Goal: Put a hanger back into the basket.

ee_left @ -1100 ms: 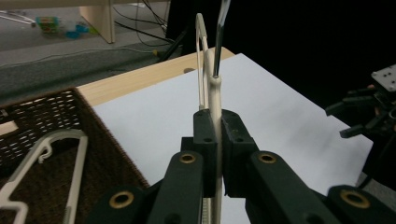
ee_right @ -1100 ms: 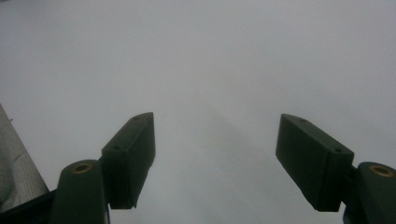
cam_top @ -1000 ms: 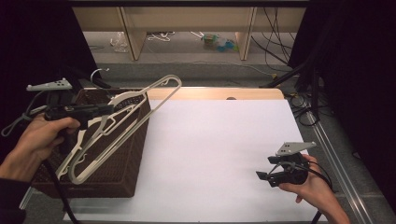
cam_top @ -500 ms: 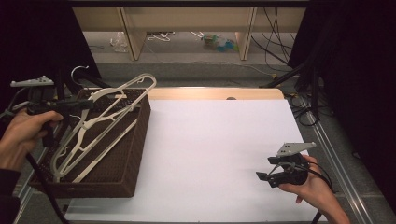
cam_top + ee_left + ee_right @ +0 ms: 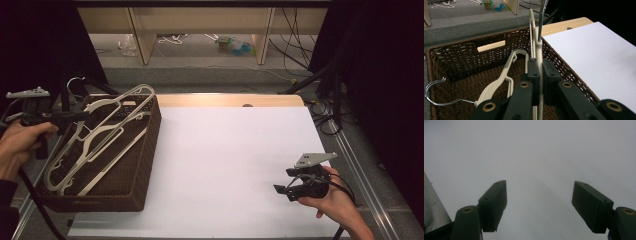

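The left hand-held gripper (image 5: 539,75), clamped on a cream plastic hanger (image 5: 539,51), has carried it leftward and lower over the brown wicker basket (image 5: 145,165), so release seems near. The right hand-held gripper (image 5: 292,189) waits wide open above the white worktop (image 5: 230,160).

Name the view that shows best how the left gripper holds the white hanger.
The left gripper view: the left gripper is shut on the white hanger, pads pinching its neck just below the metal hook. The high view shows that hanger whole over the wicker basket, the grip small. The right gripper view faces white table.
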`<state>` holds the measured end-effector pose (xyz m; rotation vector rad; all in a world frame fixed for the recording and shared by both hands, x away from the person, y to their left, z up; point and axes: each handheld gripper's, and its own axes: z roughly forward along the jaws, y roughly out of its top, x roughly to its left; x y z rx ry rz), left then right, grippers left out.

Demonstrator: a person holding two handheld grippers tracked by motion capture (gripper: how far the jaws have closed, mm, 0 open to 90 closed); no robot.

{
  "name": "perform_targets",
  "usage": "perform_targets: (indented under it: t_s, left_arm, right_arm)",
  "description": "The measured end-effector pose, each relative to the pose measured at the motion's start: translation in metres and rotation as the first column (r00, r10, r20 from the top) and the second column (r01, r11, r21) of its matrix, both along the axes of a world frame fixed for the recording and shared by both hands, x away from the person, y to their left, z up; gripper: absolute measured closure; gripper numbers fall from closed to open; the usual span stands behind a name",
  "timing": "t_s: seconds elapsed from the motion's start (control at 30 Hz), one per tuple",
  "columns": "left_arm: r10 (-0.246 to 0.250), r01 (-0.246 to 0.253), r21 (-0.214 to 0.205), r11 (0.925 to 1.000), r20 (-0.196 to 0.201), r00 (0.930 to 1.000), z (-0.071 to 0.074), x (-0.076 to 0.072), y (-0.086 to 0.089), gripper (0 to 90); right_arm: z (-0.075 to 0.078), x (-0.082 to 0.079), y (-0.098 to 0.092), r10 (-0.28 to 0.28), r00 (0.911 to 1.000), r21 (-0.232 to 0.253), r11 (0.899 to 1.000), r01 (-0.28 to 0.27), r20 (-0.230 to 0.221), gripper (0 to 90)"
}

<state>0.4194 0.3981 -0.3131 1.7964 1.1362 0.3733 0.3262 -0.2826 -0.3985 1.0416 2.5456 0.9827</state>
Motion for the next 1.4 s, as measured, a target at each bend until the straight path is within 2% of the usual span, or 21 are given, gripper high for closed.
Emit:
perform_targets:
  t_s: [0.07, 0.1, 0.2, 0.23, 0.47, 0.53, 0.63, 0.73, 0.87, 0.9, 0.97, 1.03, 1.1, 1.13, 1.17, 1.2, 1.23, 1.27, 1.3, 1.33, 1.4]
  left_arm:
    - [-0.009, 0.009, -0.007, 0.9999, 0.000, 1.0000, -0.003, -0.003, 0.002, 85.9]
    - [-0.017, 0.017, -0.006, 0.9998, -0.005, 0.9998, -0.004, -0.004, 0.003, 85.9]
    - [-0.033, 0.033, 0.009, 0.9994, -0.012, 0.9994, -0.008, -0.007, 0.004, 85.9]
    - [-0.039, 0.039, 0.009, 0.9992, -0.033, 0.9987, -0.013, -0.009, 0.003, 85.9]
    - [-0.027, 0.027, 0.008, 0.9996, -0.078, 0.9966, -0.030, -0.004, 0.001, 85.7]
    - [-0.032, 0.034, 0.013, 0.9993, -0.103, 0.9942, -0.036, -0.003, -0.002, 85.6]
    - [-0.030, 0.036, 0.041, 0.9985, -0.130, 0.9910, -0.042, 0.001, -0.006, 85.3]
    - [-0.014, 0.023, 0.056, 0.9982, -0.162, 0.9866, -0.051, 0.004, -0.008, 85.1]
    - [0.015, -0.006, 0.058, 0.9983, -0.158, 0.9874, -0.055, 0.004, -0.003, 84.7]
    - [0.036, -0.019, 0.099, 0.9949, -0.167, 0.9853, -0.060, 0.004, 0.000, 83.9]
    - [0.050, -0.030, 0.120, 0.9923, -0.171, 0.9841, -0.063, 0.004, 0.001, 82.9]
    - [0.077, -0.061, 0.101, 0.9930, -0.166, 0.9832, -0.066, 0.005, 0.005, 82.5]
    - [0.107, -0.092, 0.104, 0.9903, -0.153, 0.9823, -0.069, 0.006, 0.007, 81.5]
    - [0.148, -0.122, 0.165, 0.9786, -0.152, 0.9772, -0.071, 0.008, 0.009, 80.3]
    - [0.148, -0.122, 0.165, 0.9786, -0.152, 0.9772, -0.071, 0.008, 0.009, 79.6]
    - [0.133, -0.097, 0.214, 0.9721, -0.164, 0.9774, -0.072, 0.008, 0.011, 79.6]
    - [0.131, -0.089, 0.231, 0.9689, -0.171, 0.9767, -0.073, 0.010, 0.011, 79.1]
    - [0.140, -0.096, 0.249, 0.9636, -0.164, 0.9765, -0.076, 0.011, 0.011, 78.8]
    - [0.161, -0.113, 0.266, 0.9573, -0.166, 0.9729, -0.077, 0.012, 0.010, 77.9]
    - [0.177, -0.127, 0.279, 0.9519, -0.164, 0.9705, -0.079, 0.013, 0.010, 77.2]
    - [0.199, -0.153, 0.265, 0.9521, -0.158, 0.9672, -0.083, 0.015, 0.010, 76.2]
  right_arm:
    - [0.000, -0.001, 0.000, -0.019, 0.9998, 0.009, 1.000, 0.019, -0.010, 29.5]
    - [-0.001, 0.001, -0.001, -0.007, 0.9999, 0.005, 1.000, 0.007, 0.010, 29.5]
    - [0.000, 0.000, -0.001, -0.014, 0.9997, 0.003, 1.000, 0.014, -0.022, 29.5]
    - [-0.001, 0.001, 0.000, -0.001, 1.0000, -0.003, 1.000, 0.001, -0.004, 29.5]
    - [0.000, 0.000, 0.001, -0.010, 0.9998, 0.001, 1.000, 0.010, -0.019, 29.5]
    - [0.000, 0.000, 0.001, 0.000, 1.0000, -0.003, 1.000, 0.000, -0.007, 29.5]
    - [0.000, 0.000, 0.000, 0.000, 1.0000, -0.004, 1.000, 0.000, -0.003, 29.5]
    - [0.000, 0.000, 0.000, 0.003, 1.0000, -0.001, 1.000, -0.003, -0.003, 29.5]
    - [0.000, 0.000, 0.000, 0.001, 1.0000, 0.000, 1.000, -0.001, -0.002, 29.5]
    - [0.000, 0.000, 0.000, 0.002, 1.0000, 0.000, 1.000, -0.002, -0.003, 29.5]
    - [0.000, 0.000, 0.000, 0.003, 1.0000, -0.001, 1.000, -0.003, -0.006, 29.5]
    - [0.000, 0.000, 0.000, 0.003, 1.0000, -0.003, 1.000, -0.003, -0.007, 29.5]
    - [0.000, 0.000, 0.001, 0.003, 0.9999, -0.002, 1.000, -0.003, -0.013, 29.5]
    - [0.001, -0.001, 0.001, -0.005, 0.9996, 0.004, 1.000, 0.005, -0.026, 29.5]
    - [0.001, -0.001, 0.001, -0.005, 0.9996, 0.004, 1.000, 0.005, -0.026, 29.5]
    - [0.000, 0.000, 0.001, 0.005, 0.9999, -0.002, 1.000, -0.005, -0.012, 29.5]
    - [0.000, 0.000, 0.000, 0.004, 0.9999, -0.002, 1.000, -0.004, -0.013, 29.5]
    - [0.000, 0.000, 0.000, 0.006, 0.9999, -0.003, 1.000, -0.006, -0.009, 29.5]
    - [0.000, 0.000, 0.000, 0.006, 0.9999, -0.002, 1.000, -0.006, -0.010, 29.5]
    - [0.000, 0.000, 0.000, 0.004, 0.9999, -0.001, 1.000, -0.004, -0.012, 29.5]
    - [0.001, -0.001, 0.000, -0.001, 0.9999, 0.005, 1.000, 0.001, -0.015, 29.5]
